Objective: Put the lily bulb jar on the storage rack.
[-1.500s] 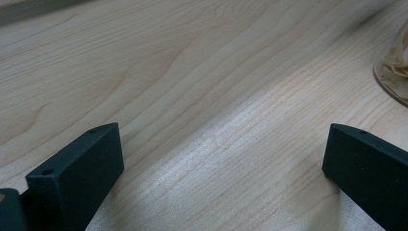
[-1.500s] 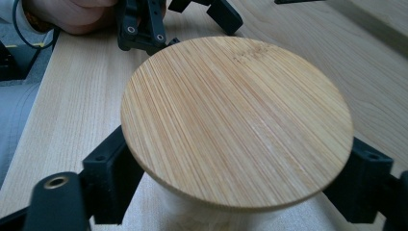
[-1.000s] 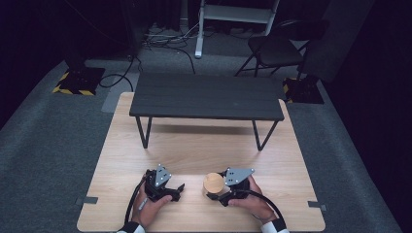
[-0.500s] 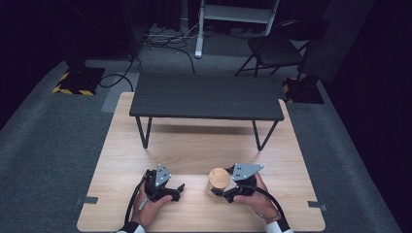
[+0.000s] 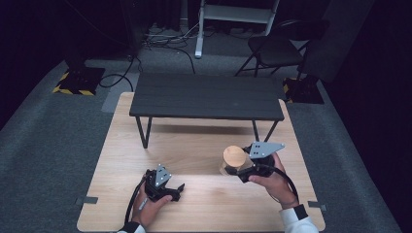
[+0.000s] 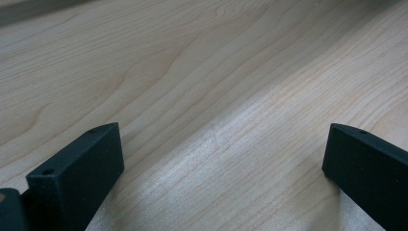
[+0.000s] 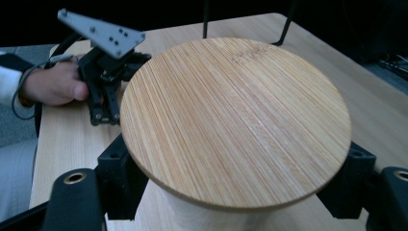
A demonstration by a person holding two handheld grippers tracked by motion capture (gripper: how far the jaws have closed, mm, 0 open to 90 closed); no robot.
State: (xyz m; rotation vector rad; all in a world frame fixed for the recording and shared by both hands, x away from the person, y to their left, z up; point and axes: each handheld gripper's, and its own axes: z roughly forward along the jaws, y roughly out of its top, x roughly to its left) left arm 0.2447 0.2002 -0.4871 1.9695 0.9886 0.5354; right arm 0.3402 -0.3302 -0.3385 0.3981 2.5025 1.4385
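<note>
A jar with a round bamboo lid (image 7: 235, 120) sits between the jaws of my right gripper (image 7: 235, 197), which is shut on its pale body just under the lid. In the high view the jar (image 5: 233, 157) is at the right of the wooden table, held by the right gripper (image 5: 241, 169) with a hand behind it. My left gripper (image 5: 178, 190) rests low at the front left. Its jaws stand wide apart over bare wood with nothing between them (image 6: 221, 168). The left gripper (image 7: 108, 96) also appears beyond the lid in the right gripper view.
A low black bench-like table (image 5: 209, 96) stands on thin legs across the far half of the wooden table (image 5: 194, 141). Behind it on the grey floor are cables, a folding chair (image 5: 274, 48) and a white stand.
The right gripper has carried the jar to the right and farther from the person. The left gripper has stayed where it was.
</note>
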